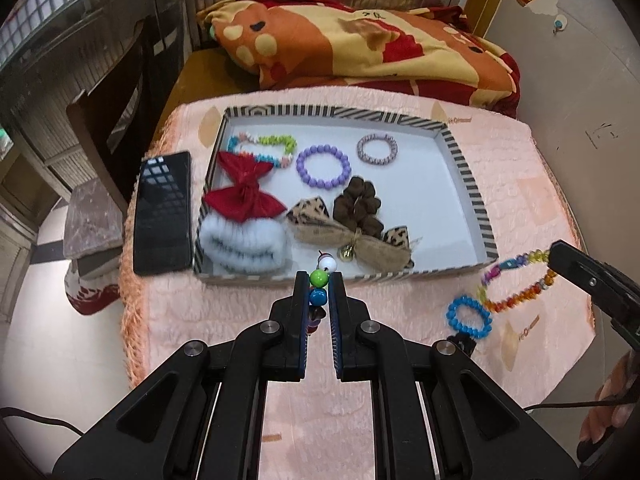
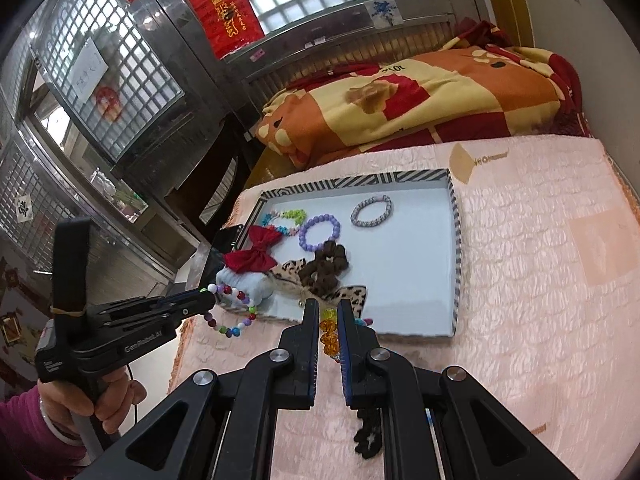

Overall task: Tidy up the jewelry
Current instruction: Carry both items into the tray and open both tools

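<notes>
A striped-rim tray (image 1: 468, 168) (image 2: 456, 240) on the pink blanket holds a red bow (image 1: 244, 192), a white fluffy band (image 1: 244, 246), a leopard bow (image 1: 352, 236), a brown scrunchie (image 1: 358, 204), a purple bead bracelet (image 1: 323, 166) and more bracelets. My left gripper (image 1: 319, 280) (image 2: 208, 300) is shut on a multicoloured bead bracelet (image 2: 232, 316) at the tray's near edge. My right gripper (image 2: 329, 312) is shut on an orange and rainbow crystal bracelet (image 1: 520, 284) (image 2: 329, 332), held above the blanket. A blue bead bracelet (image 1: 468, 318) lies on the blanket.
A black phone (image 1: 162, 212) lies left of the tray. A folded orange and red quilt (image 1: 360, 40) sits behind it. A black scrunchie (image 2: 368, 436) lies on the blanket under my right gripper. The bed's left edge drops to the floor.
</notes>
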The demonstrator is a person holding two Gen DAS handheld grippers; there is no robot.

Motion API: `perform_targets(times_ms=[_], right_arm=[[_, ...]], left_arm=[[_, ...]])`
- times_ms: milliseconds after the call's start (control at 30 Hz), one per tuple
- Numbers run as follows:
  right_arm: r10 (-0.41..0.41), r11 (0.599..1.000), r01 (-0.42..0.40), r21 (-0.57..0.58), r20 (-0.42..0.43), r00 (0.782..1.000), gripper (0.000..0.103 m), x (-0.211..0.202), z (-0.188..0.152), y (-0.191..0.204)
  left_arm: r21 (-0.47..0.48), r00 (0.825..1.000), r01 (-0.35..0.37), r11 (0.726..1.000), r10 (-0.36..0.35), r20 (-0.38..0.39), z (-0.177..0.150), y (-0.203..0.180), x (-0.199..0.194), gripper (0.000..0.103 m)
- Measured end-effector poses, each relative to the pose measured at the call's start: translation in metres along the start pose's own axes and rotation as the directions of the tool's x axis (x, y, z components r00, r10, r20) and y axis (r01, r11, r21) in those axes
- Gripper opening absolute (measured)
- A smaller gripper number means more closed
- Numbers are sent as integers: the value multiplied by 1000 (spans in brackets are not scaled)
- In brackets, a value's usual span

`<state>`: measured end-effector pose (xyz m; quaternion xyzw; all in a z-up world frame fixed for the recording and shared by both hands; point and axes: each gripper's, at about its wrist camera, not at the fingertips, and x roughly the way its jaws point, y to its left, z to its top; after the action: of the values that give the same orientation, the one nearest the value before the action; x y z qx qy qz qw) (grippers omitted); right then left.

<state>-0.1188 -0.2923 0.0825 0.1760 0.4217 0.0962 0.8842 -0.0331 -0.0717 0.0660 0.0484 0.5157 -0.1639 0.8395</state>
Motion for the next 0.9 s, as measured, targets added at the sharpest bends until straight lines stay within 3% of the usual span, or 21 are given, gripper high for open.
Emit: perform_targets(times_ms=[433,900], right_arm=[[-81,996,82,27,-37,996,8,46,50,-31],[-124,989,131,70,-93,988,8,99,99,-71]], left_arm=[[87,999,31,996,-33,18,54,-30,18,8],[168,990,128,977,-117,-73,91,-87,75,8]])
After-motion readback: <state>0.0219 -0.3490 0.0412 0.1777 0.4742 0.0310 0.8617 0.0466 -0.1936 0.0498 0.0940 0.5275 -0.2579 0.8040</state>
